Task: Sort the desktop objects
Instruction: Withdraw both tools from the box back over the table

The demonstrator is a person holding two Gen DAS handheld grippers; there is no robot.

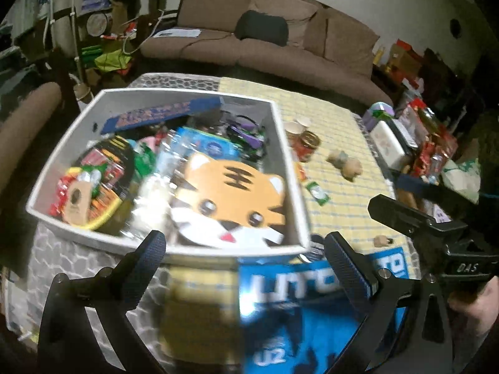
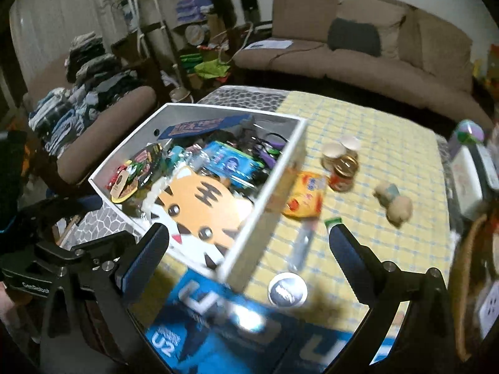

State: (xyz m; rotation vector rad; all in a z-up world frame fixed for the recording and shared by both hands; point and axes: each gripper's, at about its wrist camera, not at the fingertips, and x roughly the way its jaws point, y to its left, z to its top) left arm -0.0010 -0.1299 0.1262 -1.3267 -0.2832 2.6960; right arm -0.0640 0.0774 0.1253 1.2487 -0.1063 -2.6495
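A white box (image 1: pixel 288 168) (image 2: pixel 265 199) stands on the table, full of items, with an orange tiger card (image 1: pixel 230 199) (image 2: pixel 199 212) on top. My left gripper (image 1: pixel 246 258) is open and empty just in front of the box's near wall. My right gripper (image 2: pixel 249 249) is open and empty above the box's near right corner. Loose on the yellow checked cloth (image 2: pixel 374 143) lie a yellow packet (image 2: pixel 305 199), a small jar (image 2: pixel 344 171), paper cups (image 2: pixel 341 148), a plush toy (image 2: pixel 393 201), a green sachet (image 1: pixel 318 191) and a round tin (image 2: pixel 287 290).
A blue glossy box (image 1: pixel 312 305) (image 2: pixel 234 327) lies at the near table edge. Cluttered boxes and packets (image 1: pixel 414 143) crowd the right side of the table. A brown sofa (image 2: pixel 358 59) stands behind, an armchair (image 2: pixel 103 134) with stacked clothes to the left.
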